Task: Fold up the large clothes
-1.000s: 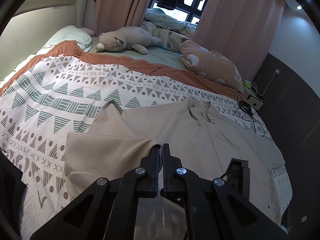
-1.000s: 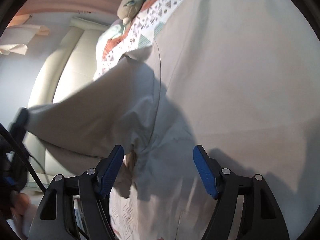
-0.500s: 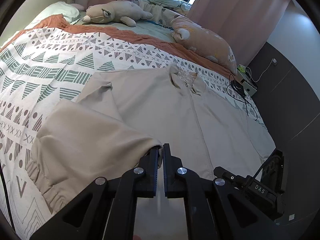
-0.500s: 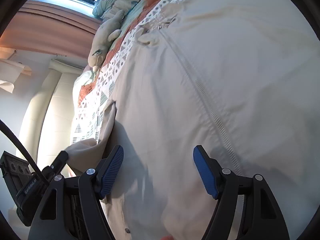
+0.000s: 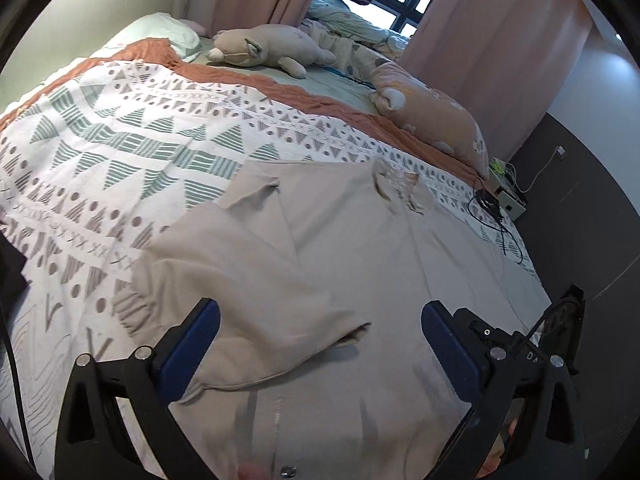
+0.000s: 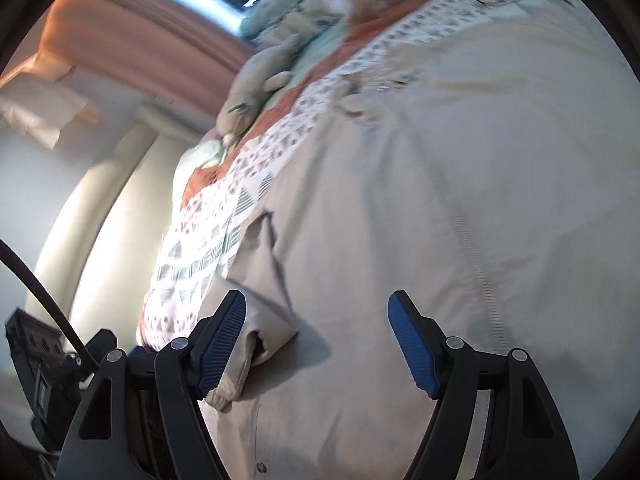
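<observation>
A large beige jacket point(image 5: 360, 248) lies front up on the patterned bedspread point(image 5: 120, 148), collar toward the pillows. Its left sleeve point(image 5: 240, 300) is folded in across the body, the cuff edge lying between the blue pads of my left gripper point(image 5: 320, 332). That gripper's jaws are opening wide and nothing is pressed between them. In the right wrist view the same jacket point(image 6: 460, 200) fills the frame, zip running down its middle. My right gripper point(image 6: 318, 336) hovers open above the fabric beside the folded sleeve point(image 6: 264, 332), holding nothing.
A grey plush toy point(image 5: 264, 50) and an orange pillow point(image 5: 432, 120) lie at the head of the bed. Cables and a small box point(image 5: 504, 204) sit off the bed's right edge. Pink curtains point(image 5: 488, 40) hang behind. The other gripper's body point(image 6: 44, 380) shows at lower left.
My left gripper, shut on the sleeve edge before, has sprung open and dropped the sleeve onto the jacket body. The right gripper has swung across the jacket, still open.
</observation>
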A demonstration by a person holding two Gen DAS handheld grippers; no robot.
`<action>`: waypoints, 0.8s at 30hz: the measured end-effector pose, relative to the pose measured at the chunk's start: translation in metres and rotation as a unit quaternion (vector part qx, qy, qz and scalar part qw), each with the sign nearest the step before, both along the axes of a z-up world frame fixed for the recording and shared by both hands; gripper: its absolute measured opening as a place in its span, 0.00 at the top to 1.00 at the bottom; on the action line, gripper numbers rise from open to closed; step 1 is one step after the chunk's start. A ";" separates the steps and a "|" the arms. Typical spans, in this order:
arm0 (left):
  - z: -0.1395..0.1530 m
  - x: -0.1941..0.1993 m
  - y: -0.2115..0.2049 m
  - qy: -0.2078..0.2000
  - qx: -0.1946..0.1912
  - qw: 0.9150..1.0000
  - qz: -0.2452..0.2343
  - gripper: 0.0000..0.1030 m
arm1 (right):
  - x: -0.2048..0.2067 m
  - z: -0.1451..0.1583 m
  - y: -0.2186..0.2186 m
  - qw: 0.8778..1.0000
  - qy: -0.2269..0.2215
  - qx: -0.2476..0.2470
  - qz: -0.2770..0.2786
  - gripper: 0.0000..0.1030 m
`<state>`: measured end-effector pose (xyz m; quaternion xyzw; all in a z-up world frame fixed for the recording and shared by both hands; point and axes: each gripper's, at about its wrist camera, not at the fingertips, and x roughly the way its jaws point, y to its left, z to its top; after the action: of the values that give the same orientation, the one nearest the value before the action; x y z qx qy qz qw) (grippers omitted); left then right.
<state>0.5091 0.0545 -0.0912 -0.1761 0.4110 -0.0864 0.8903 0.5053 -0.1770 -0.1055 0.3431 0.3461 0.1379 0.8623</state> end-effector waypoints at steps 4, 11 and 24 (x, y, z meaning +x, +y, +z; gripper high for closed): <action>-0.003 -0.021 0.039 0.006 0.022 0.999 0.038 0.00 | 0.013 0.004 0.040 0.996 -0.020 -0.057 0.060 0.30; -0.014 -0.049 0.089 0.014 0.054 0.995 0.086 0.00 | 0.029 0.017 0.106 0.982 -0.051 -0.121 0.136 0.30; -0.030 -0.099 0.155 0.011 0.079 0.986 0.144 0.00 | 0.063 -0.018 0.225 0.948 -0.040 -0.186 0.256 0.30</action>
<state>0.4102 0.2093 -0.1216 -0.1632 0.3967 0.0771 0.9000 0.5684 0.0479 -0.1236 0.0705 0.4066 0.3010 0.8597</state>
